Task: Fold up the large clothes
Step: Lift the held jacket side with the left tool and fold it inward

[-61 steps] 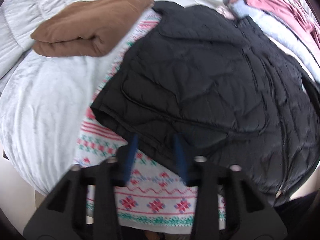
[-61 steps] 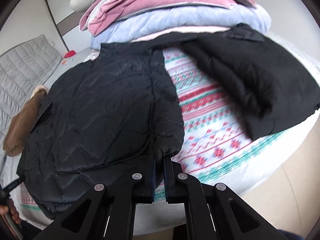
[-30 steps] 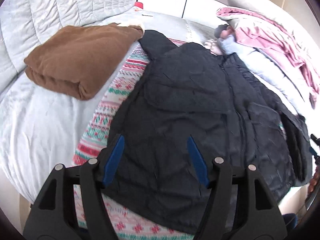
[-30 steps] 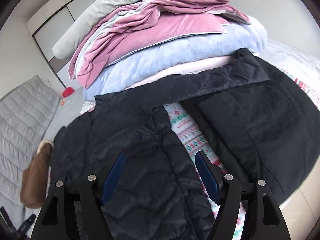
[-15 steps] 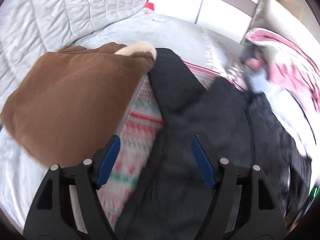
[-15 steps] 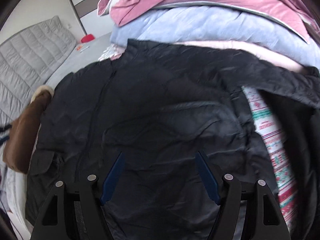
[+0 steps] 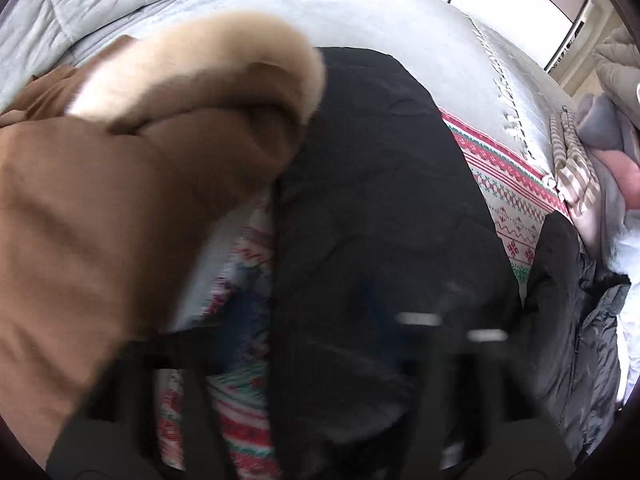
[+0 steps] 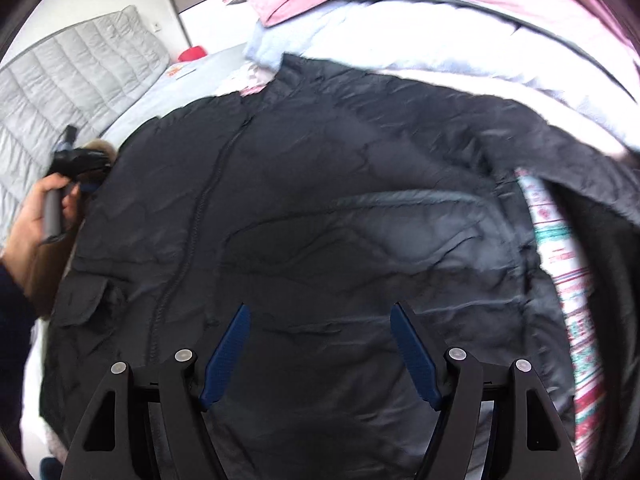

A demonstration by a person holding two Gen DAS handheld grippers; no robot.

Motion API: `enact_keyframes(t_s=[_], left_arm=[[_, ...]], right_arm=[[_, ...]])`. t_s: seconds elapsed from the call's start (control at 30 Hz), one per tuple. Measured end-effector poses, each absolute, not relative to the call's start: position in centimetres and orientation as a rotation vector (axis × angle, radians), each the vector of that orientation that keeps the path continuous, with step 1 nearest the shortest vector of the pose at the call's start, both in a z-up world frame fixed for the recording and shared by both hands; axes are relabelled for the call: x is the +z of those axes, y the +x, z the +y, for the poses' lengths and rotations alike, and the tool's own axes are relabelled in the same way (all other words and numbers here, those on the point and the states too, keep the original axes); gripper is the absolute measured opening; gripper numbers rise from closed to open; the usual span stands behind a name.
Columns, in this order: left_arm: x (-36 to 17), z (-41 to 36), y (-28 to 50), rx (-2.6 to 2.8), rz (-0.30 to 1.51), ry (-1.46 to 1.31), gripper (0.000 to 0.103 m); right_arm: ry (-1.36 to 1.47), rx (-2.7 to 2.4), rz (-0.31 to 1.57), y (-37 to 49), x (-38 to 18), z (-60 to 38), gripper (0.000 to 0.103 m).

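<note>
A large black quilted jacket (image 8: 320, 216) lies spread on the bed with its zipper running down the left part. My right gripper (image 8: 320, 344) is open and hovers just above the jacket's lower front. In the left wrist view one black sleeve (image 7: 380, 208) stretches away over the patterned blanket (image 7: 508, 184). My left gripper (image 7: 316, 320) is blurred by motion, low over this sleeve; its jaws look spread apart. The left gripper also shows in the right wrist view (image 8: 80, 160), held by a hand at the jacket's left edge.
A folded brown coat with a cream fur trim (image 7: 132, 152) lies right beside the sleeve on the left. A pile of pink and pale blue bedding (image 8: 420, 20) sits behind the jacket. A grey quilted headboard (image 8: 72, 72) stands at the far left.
My left gripper has dropped lower and closer to the sleeve and the brown coat. My right gripper has come closer to the jacket's front. Both stay open.
</note>
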State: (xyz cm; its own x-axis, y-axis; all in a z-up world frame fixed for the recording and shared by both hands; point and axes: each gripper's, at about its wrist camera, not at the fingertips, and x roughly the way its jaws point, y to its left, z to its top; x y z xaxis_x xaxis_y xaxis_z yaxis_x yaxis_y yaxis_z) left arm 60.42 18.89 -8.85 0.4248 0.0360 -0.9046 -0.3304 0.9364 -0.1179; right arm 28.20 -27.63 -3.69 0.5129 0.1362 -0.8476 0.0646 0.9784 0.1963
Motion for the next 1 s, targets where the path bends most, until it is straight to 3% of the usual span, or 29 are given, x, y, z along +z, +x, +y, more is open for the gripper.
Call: enact_keyframes(t_s=[0.03, 0.1, 0.3, 0.5, 0.6, 0.7, 0.77, 0.83, 0.87, 1.0], left_arm=[[-8.9, 18.6, 60.3, 0.245, 1.114, -0.288, 0.005], [-7.7, 17.9, 59.2, 0.242, 1.042, -0.285, 0.003], [0.2, 14.8, 52.8, 0.103, 0.76, -0.275, 0.002], [7.7, 12.2, 39.6, 0.043, 0.374, -0.113, 0.001], [7.1, 11.3, 34.5, 0.007, 0.378, -0.072, 0.001], [5.4, 11.9, 36.5, -0.011, 0.529, -0.038, 0.001], [4.8, 14.2, 38.9, 0.002, 0.581, -0.144, 0.012], [3.7, 17.8, 42.5, 0.018, 0.644, -0.31, 0.059], [3.1, 18.9, 43.8, 0.041, 0.659, -0.367, 0.065], [1.6, 21.8, 49.9, 0.023, 0.714, -0.505, 0.071]], right_arm=[[0.201, 0.056, 1.036, 28.1, -3.7, -27.3, 0.074], [0.178, 0.052, 1.034, 28.0, -3.7, -27.0, 0.074], [0.203, 0.05, 1.024, 27.7, -3.5, -27.2, 0.074], [0.227, 0.055, 1.027, 27.6, -3.4, -27.3, 0.074], [0.224, 0.068, 1.028, 27.6, -3.3, -26.8, 0.074], [0.215, 0.082, 1.031, 27.6, -3.4, -26.2, 0.074], [0.205, 0.084, 1.03, 27.6, -3.5, -25.9, 0.074], [0.19, 0.074, 1.031, 27.6, -3.6, -25.8, 0.074], [0.187, 0.071, 1.031, 27.6, -3.6, -25.8, 0.074], [0.188, 0.067, 1.032, 27.5, -3.5, -26.1, 0.074]])
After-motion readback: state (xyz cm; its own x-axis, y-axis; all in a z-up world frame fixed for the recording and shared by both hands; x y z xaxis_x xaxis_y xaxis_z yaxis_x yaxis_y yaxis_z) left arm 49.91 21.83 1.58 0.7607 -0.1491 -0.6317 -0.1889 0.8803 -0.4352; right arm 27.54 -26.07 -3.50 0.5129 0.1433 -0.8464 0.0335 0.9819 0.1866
